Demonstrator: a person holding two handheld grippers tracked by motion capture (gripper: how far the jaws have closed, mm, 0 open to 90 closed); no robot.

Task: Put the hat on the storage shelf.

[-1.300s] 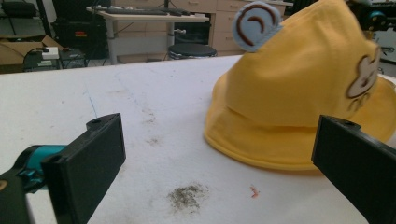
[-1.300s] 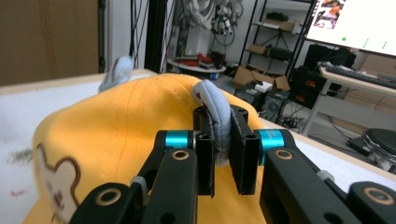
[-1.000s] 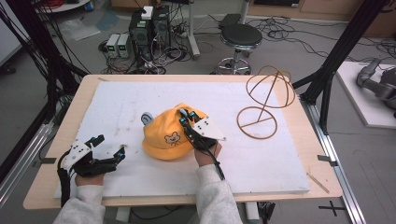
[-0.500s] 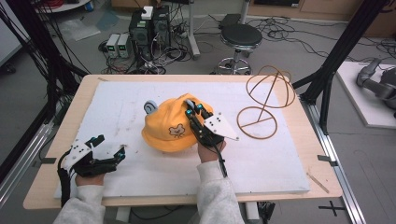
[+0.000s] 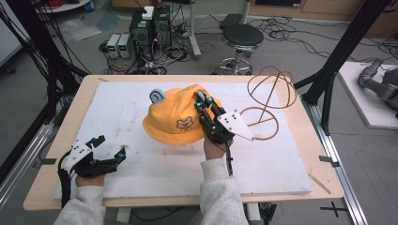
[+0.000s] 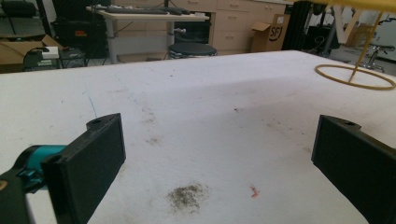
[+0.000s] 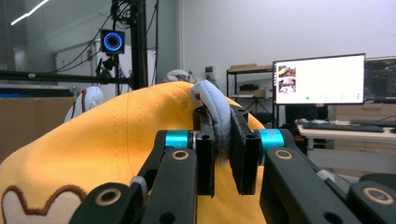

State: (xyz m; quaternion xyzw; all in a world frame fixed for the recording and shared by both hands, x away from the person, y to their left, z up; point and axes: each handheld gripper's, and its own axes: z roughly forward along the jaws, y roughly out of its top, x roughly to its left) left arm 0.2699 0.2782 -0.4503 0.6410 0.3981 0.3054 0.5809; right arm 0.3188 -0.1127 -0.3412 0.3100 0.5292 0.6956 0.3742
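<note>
We see the right gripper [image 5: 202, 100] pinching a grey-blue ear [image 7: 215, 112] of the yellow hat [image 5: 176, 117] above the white board [image 5: 141, 103]. Our left gripper [image 5: 110, 149] rests spread wide, empty, at the board's near left.

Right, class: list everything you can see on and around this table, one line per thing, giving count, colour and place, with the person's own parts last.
Hat: one, yellow with a brown emblem, table centre, lifted by one grey ear.
Wire stand: one, tan, domed frame on a ring base, right of the hat.
Foam board: one, white, stained, covering the table.
Stool: one, black, on the floor behind the table.
Monitor: one, lit, in the room behind.
Left gripper: black, open, low over the near-left board.
Right gripper: black, clamped on the hat's ear.
Sleeves: two, grey, bottom edge.
</note>
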